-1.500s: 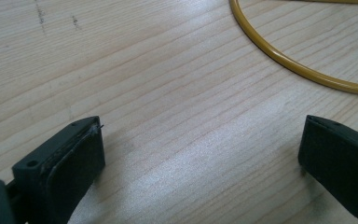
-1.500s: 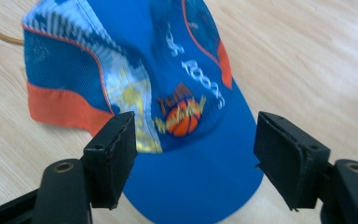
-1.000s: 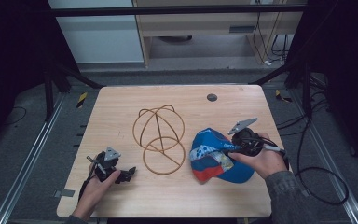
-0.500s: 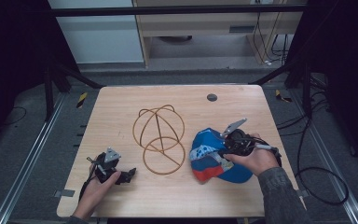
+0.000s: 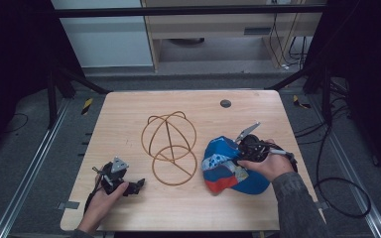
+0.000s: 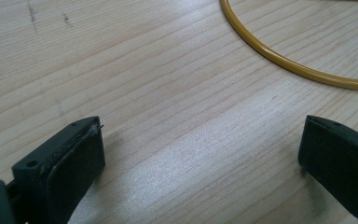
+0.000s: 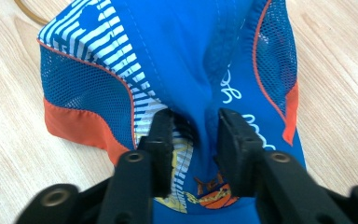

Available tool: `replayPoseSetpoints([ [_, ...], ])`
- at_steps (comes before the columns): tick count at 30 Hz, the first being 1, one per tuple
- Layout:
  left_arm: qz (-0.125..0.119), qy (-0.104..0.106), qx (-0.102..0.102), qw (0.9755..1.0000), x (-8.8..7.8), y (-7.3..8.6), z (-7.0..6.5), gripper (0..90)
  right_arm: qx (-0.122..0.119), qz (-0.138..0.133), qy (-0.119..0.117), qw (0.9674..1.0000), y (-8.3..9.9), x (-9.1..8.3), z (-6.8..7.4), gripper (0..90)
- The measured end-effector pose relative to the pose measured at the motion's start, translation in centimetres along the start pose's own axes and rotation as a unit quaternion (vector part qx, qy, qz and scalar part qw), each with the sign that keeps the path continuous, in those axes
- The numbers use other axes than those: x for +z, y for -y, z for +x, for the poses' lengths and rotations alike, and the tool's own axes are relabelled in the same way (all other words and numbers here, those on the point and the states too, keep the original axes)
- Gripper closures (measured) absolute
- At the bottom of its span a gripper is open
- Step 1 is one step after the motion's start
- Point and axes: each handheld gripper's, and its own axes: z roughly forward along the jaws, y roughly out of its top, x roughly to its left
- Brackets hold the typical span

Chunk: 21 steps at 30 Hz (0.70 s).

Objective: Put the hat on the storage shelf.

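Observation:
A blue cap [image 5: 223, 171] with striped and mesh panels and orange trim lies at the right of the wooden table [image 5: 129, 114]. My right gripper [image 5: 234, 156] is down on its crown. In the right gripper view the jaws have just been closing, and my right gripper [image 7: 195, 126] pinches a puckered fold of the cap [image 7: 191, 56]. A golden wire hat frame [image 5: 171, 144] stands mid-table, left of the cap. My left gripper [image 5: 138, 184] rests at the front left, jaws wide apart over bare wood [image 6: 200, 135]; the frame's base ring [image 6: 284, 63] curves beyond them.
A small dark round disc [image 5: 225, 103] sits near the table's far edge. Dark metal frame legs [image 5: 74, 82] and cables [image 5: 337, 198] surround the table on the floor. A shelf unit [image 5: 228, 29] stands behind.
My right hand has moved left and down onto the cap, and its jaws have narrowed around a fold of fabric. The left hand has stayed where it was.

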Motion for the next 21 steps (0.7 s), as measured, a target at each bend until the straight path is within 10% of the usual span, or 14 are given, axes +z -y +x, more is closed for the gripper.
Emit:
replayPoseSetpoints([
  [6,0.0,0.0,0.0,1.0,0.0,0.0,0.0,0.0,0.004,0.009,-0.009,0.9999,-0.2,-0.2,-0.3,89.5],
  [21,0.0,0.0,0.0,1.0,0.0,0.0,0.0,0.0,0.008,-0.001,-0.017,0.9998,-1.4,-3.6,-0.2,90.0],
])
